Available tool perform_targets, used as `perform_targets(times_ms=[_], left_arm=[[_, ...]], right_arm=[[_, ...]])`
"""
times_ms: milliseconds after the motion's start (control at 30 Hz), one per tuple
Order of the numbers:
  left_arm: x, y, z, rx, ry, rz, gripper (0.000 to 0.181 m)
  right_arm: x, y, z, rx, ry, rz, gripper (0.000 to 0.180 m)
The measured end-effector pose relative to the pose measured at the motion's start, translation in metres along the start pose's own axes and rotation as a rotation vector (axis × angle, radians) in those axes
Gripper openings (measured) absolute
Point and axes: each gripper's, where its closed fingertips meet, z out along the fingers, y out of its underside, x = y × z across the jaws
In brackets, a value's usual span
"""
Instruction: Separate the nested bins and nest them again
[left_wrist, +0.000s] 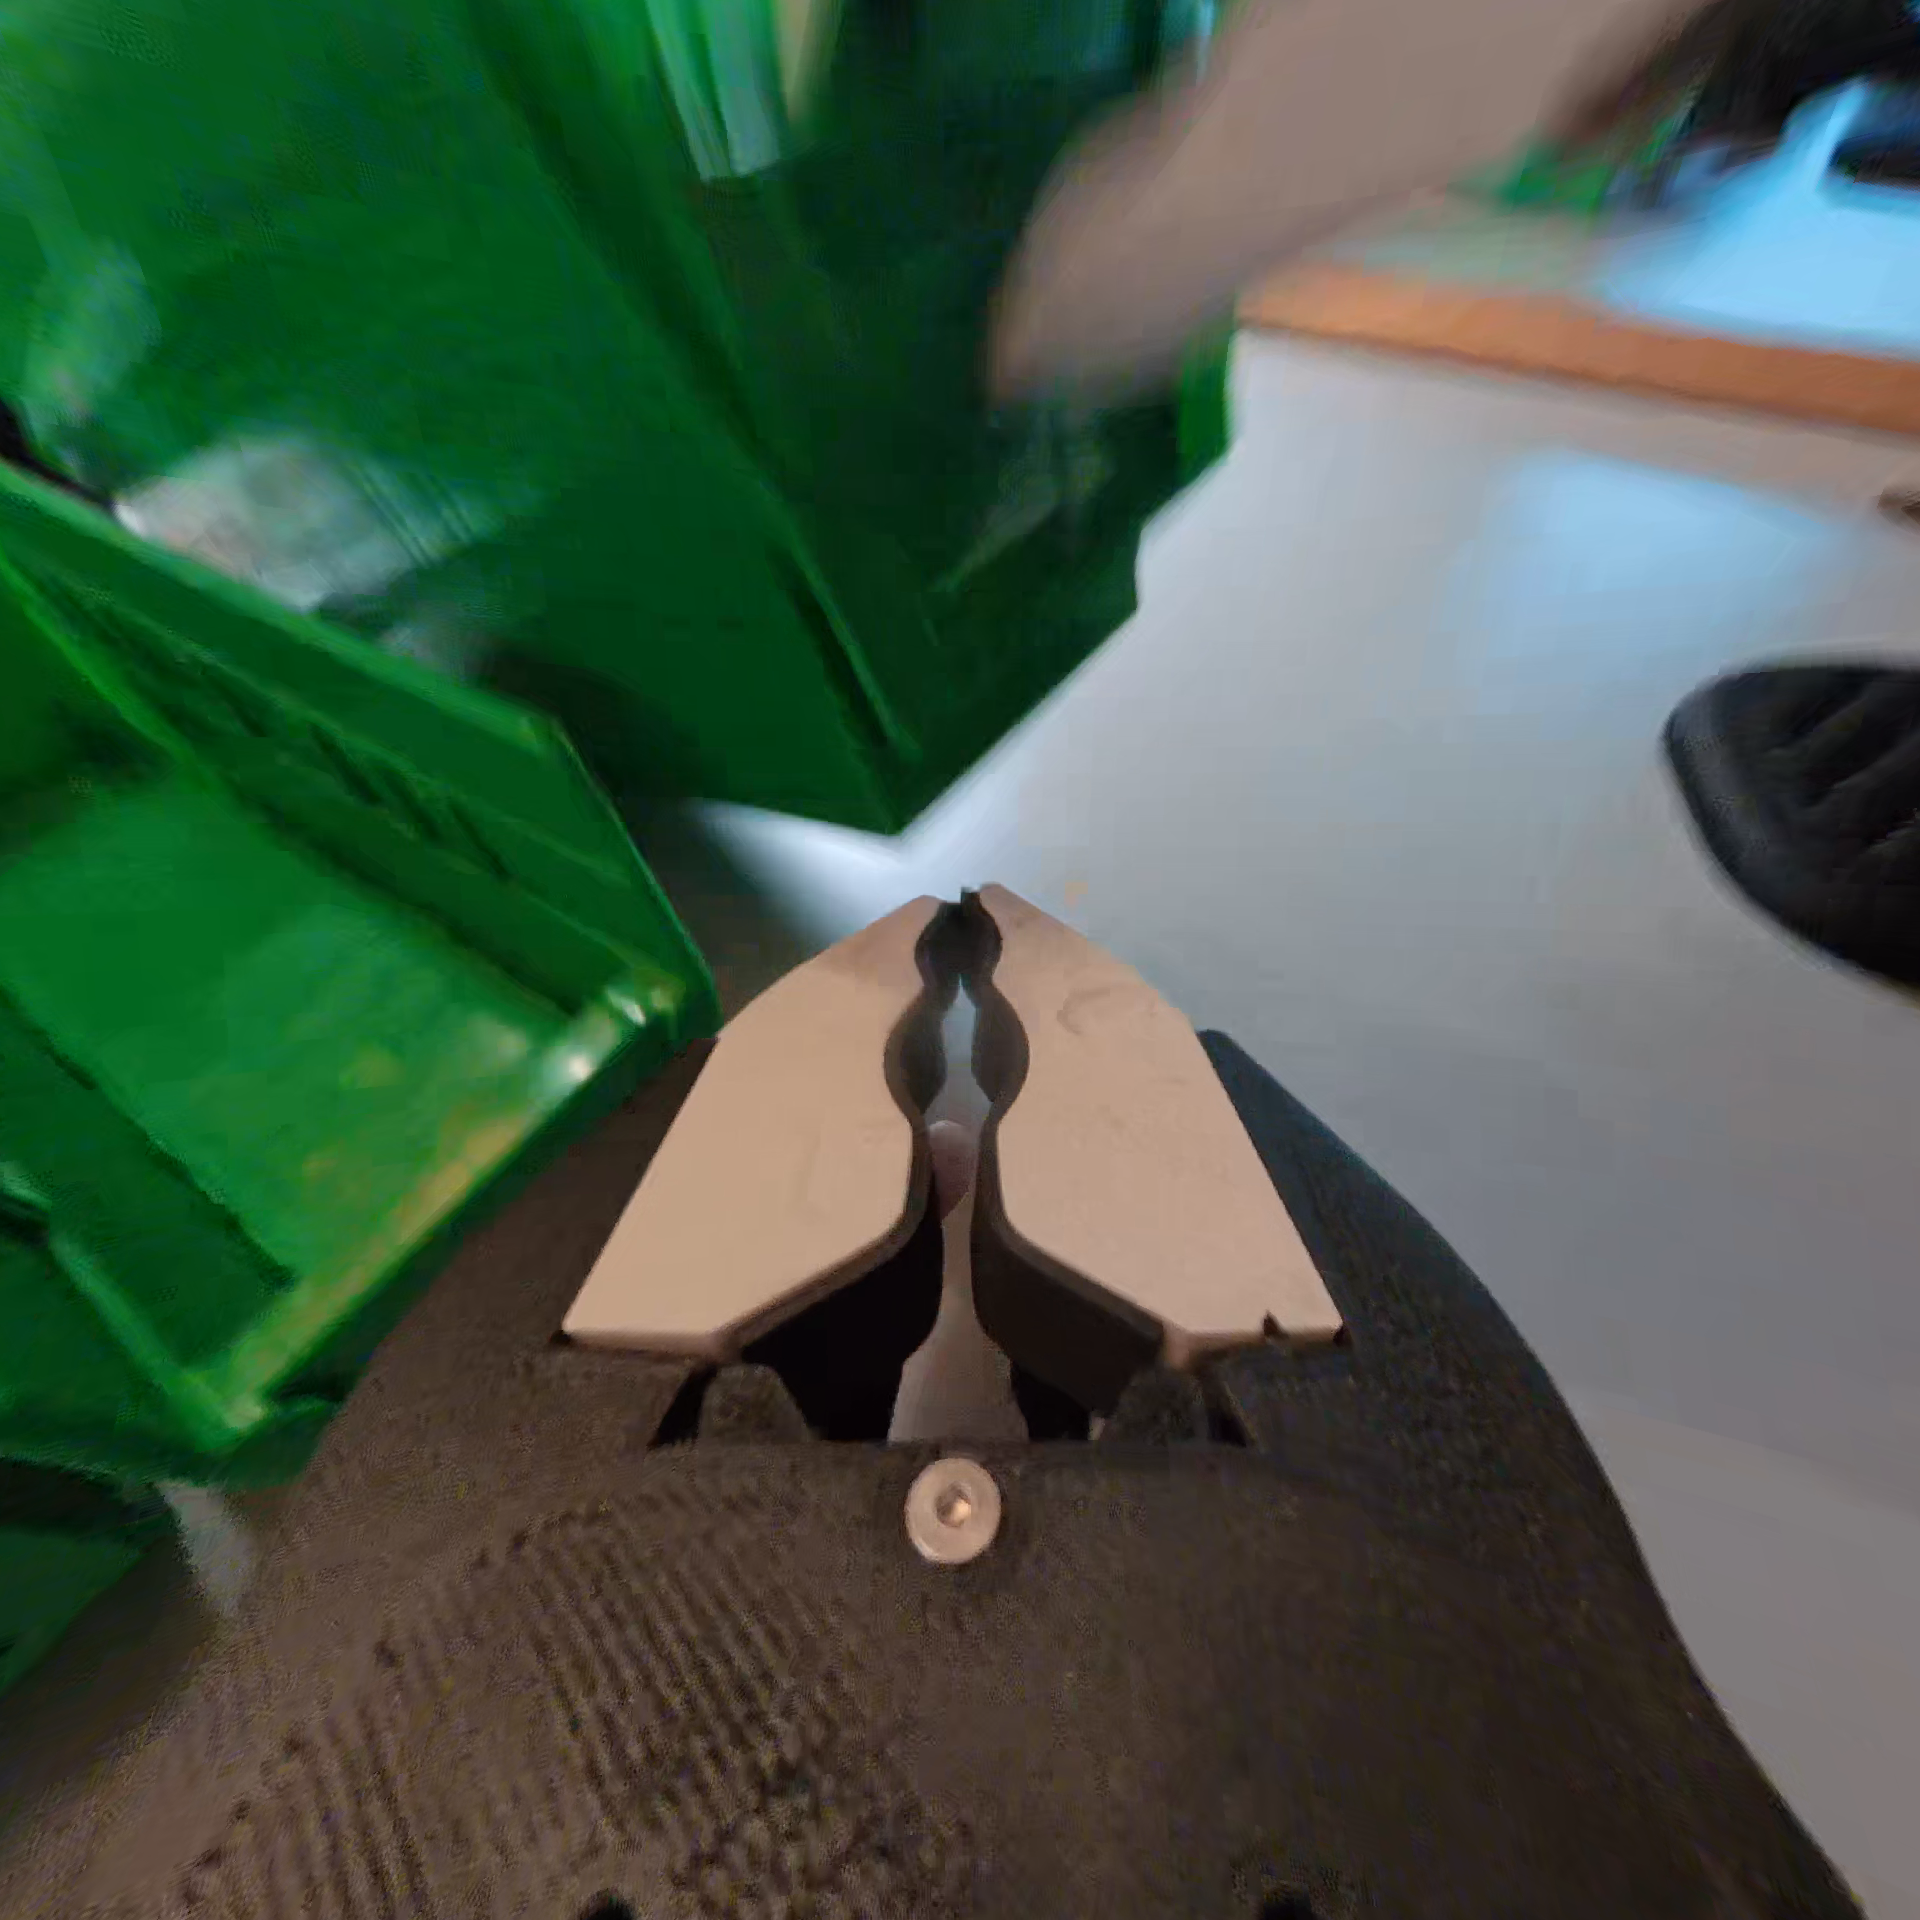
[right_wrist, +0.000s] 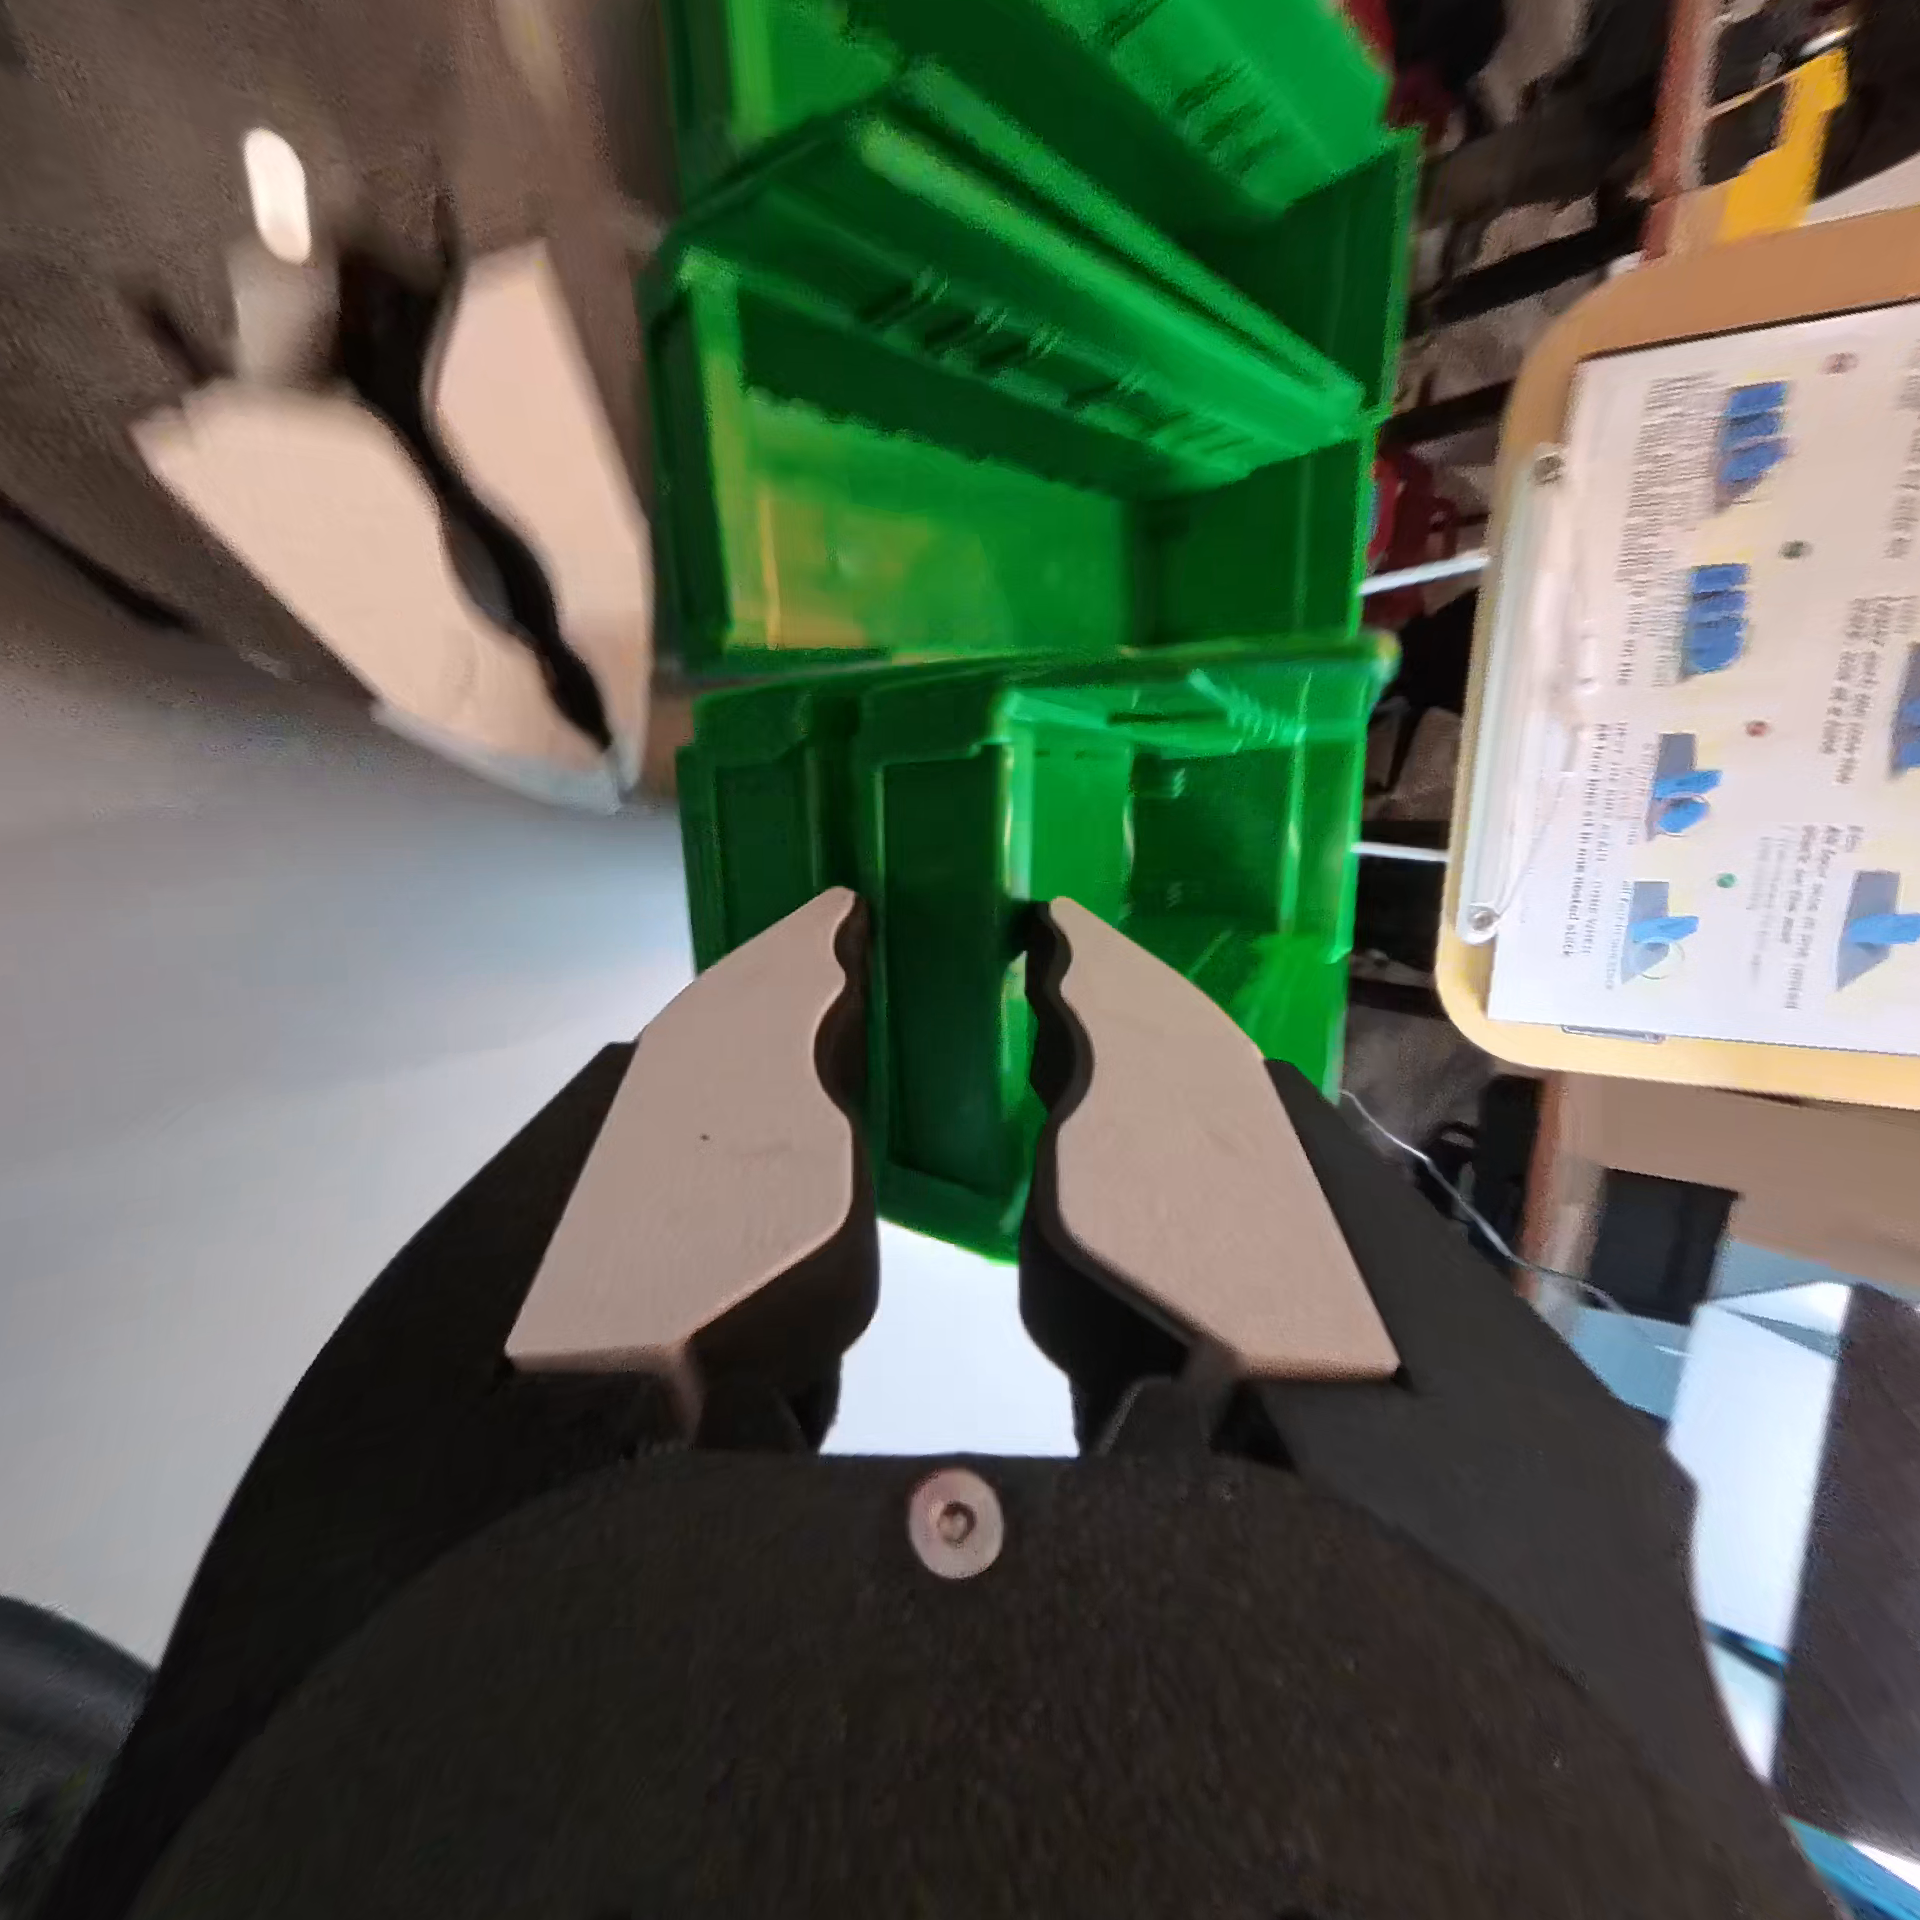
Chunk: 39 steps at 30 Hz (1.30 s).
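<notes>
The right claw (right_wrist: 945, 935) grips the wall of one green bin (right_wrist: 1081, 914) on the white worktop (right_wrist: 312, 935), while two more green bins (right_wrist: 987, 436) sit close behind it, apparently one inside the other; the left claw (left_wrist: 968, 914), fingers pressed together and holding nothing, hovers over the worktop beside the bins. By the look of it, at least one bin stands apart, though motion blur leaves unclear whether separating or re-nesting is under way

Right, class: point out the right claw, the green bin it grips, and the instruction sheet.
right claw (right_wrist: 943, 914): right wrist view, midway between fingertips.
green bin (right_wrist: 940, 997): right wrist view, gripped wall.
instruction sheet (right_wrist: 1621, 727): right wrist view, white page.
</notes>
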Motion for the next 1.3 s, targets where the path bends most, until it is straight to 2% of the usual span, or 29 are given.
perform_targets(times_ms=[33,133,233,333,400,533,600,933,1100,1300], left_arm=[[-0.002,0.014,0.004,-0.038,0.009,-0.028,0.0],[0.002,-0.008,-0.006,0.044,0.082,-0.054,0.0],[0.005,-0.027,-0.021,0.121,0.121,-0.074,0.001],[0.009,-0.042,-0.039,0.202,0.151,-0.077,0.029],[0.011,-0.05,-0.044,0.233,0.176,-0.137,0.035],[0.003,-0.045,-0.029,0.181,0.127,-0.225,0.035],[0.002,-0.04,-0.026,0.159,0.117,-0.256,0.028],[-0.006,-0.037,-0.034,0.147,0.089,-0.372,0.012],[-0.011,-0.025,-0.025,0.104,0.007,-0.311,0.012],[-0.012,-0.019,-0.019,0.085,-0.017,-0.236,0.012]], right_arm=[[0.008,-0.008,-0.011,0.047,-0.009,0.06,0.029],[0.015,-0.017,-0.033,0.064,-0.005,0.047,0.028],[0.009,-0.012,-0.031,0.041,0.024,0.022,0.028],[0.002,-0.006,-0.025,0.059,0.047,0.025,0.028],[-0.006,-0.005,-0.019,0.07,0.052,0.013,0.028],[-0.019,-0.01,-0.011,0.075,0.077,-0.019,0.028],[-0.022,-0.008,-0.007,0.068,0.099,-0.043,0.028],[-0.033,-0.01,0.006,0.063,0.202,-0.041,0.028],[-0.038,-0.006,0.018,0.042,0.223,-0.058,0.028],[-0.038,-0.003,0.021,0.048,0.22,-0.078,0.028]])
